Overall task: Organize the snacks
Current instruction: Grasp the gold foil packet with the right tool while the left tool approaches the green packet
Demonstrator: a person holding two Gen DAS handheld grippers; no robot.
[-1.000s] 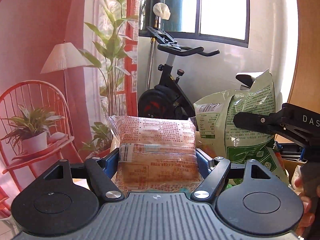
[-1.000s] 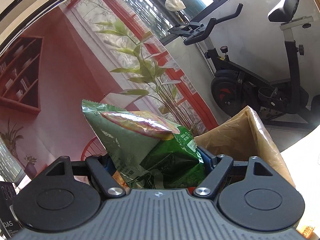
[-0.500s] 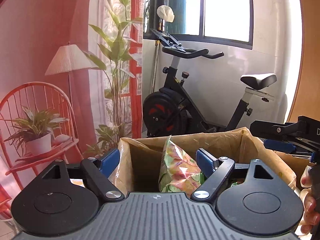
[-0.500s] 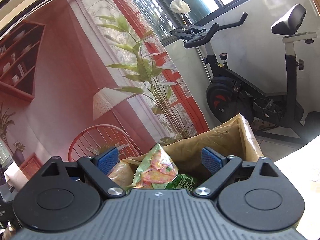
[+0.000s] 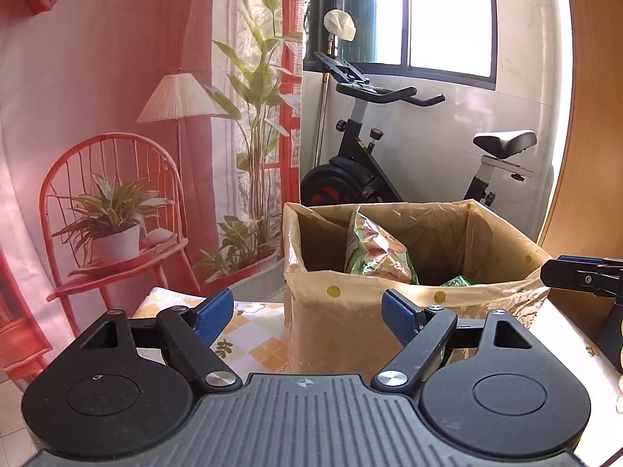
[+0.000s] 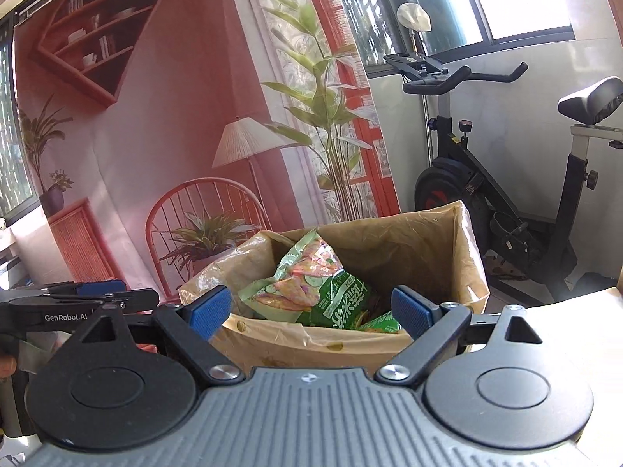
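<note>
With both snack bags (image 6: pixel 311 292) inside the lined box (image 5: pixel 389 311) at frame centre, your left hand-held gripper (image 5: pixel 307 311) and right hand-held gripper (image 6: pixel 311 313) hang spread apart, empty.

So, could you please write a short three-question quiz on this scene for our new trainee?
1. True or false: the left gripper is holding a snack bag.
2. Where does the green snack bag lie? A) on the tablecloth B) inside the lined box C) on the red chair
3. Fill in: the right gripper is ____ and holds nothing.

Key
1. False; its jaws stand apart with nothing between them.
2. B
3. open
</note>
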